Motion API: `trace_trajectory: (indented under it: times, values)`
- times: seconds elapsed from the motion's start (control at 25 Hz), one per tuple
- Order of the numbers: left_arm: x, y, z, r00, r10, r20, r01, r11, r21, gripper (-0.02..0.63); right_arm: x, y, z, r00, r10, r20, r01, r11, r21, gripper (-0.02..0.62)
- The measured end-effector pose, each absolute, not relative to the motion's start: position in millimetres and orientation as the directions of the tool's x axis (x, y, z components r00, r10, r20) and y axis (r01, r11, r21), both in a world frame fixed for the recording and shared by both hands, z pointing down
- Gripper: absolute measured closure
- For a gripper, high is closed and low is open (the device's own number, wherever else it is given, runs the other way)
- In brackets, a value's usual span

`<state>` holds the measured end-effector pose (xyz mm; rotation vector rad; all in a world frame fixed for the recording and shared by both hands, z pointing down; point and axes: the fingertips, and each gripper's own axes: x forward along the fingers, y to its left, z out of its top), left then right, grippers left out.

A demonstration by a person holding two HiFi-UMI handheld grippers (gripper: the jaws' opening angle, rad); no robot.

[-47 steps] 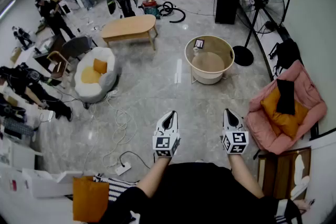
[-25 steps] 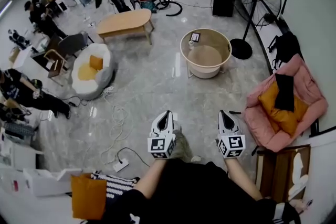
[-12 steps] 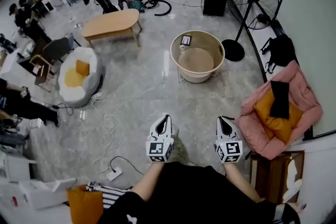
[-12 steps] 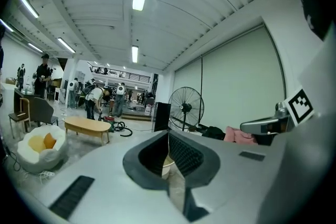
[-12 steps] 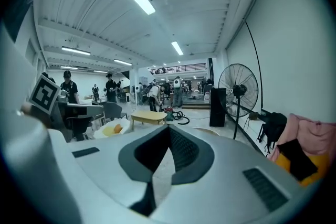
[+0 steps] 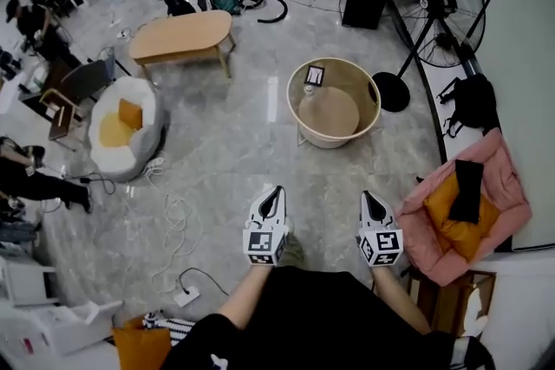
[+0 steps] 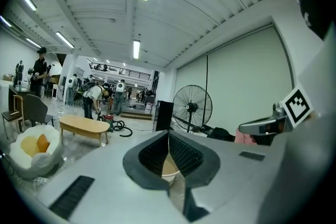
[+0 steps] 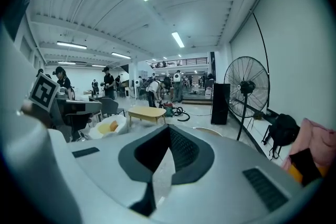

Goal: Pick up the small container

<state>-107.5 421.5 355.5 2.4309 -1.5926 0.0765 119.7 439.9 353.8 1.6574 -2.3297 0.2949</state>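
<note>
Ahead on the floor, round tub (image 6: pixel 338 137) sits slightly nearer than before (approach walk); left tool (image 6: pixel 275 191) and right tool (image 6: pixel 368 196) pinched closed, empty, pickup unstarted.

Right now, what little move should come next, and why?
Probably walk closer first. The round beige tub, with a small white thing at its far rim, stands far ahead of the left gripper and the right gripper. Both have their jaws together, holding nothing.
</note>
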Motion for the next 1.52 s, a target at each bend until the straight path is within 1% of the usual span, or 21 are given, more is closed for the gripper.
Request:
trace_trajectory:
  times: [0.24,0.4,0.52,0.8,1.0,1.08,1.2,1.52]
  values:
    - [-134,346,353,0.431,-0.887,0.166,-0.895,-0.396,0.203,0.584,98,369,346,-0.276,-0.894,0.352,-0.955,0.297,0.006,0.575]
    - [-152,304,355,0.452,-0.877,0.162,-0.883,-0.414,0.222,0.584,79,329,329,-0.233,-0.924,0.302,-0.954,0.277,0.111,0.575]
    - [-164,271,354,0.456,-0.877,0.152,-0.880,-0.418,0.224,0.584,68,294,320,-0.229,-0.934,0.274,-0.958,0.267,0.108,0.575]
    - [-181,213,356,0.500,-0.855,0.139,-0.857,-0.465,0.223,0.584,43,236,319,-0.204,-0.941,0.271,-0.966,0.238,0.101,0.575]
    - [-191,187,352,0.508,-0.853,0.122,-0.850,-0.473,0.230,0.584,35,217,304,-0.145,-0.970,0.197,-0.975,0.173,0.136,0.575]
    - [-189,179,347,0.517,-0.850,0.106,-0.844,-0.486,0.226,0.584,37,210,301,-0.136,-0.973,0.186,-0.976,0.164,0.144,0.575]
    - [-184,169,344,0.513,-0.853,0.092,-0.847,-0.486,0.218,0.584,42,197,309,-0.142,-0.970,0.199,-0.976,0.170,0.133,0.575]
    - [-187,149,353,0.468,-0.875,0.126,-0.873,-0.436,0.219,0.584,30,166,318,-0.233,-0.949,0.213,-0.963,0.256,0.087,0.575]
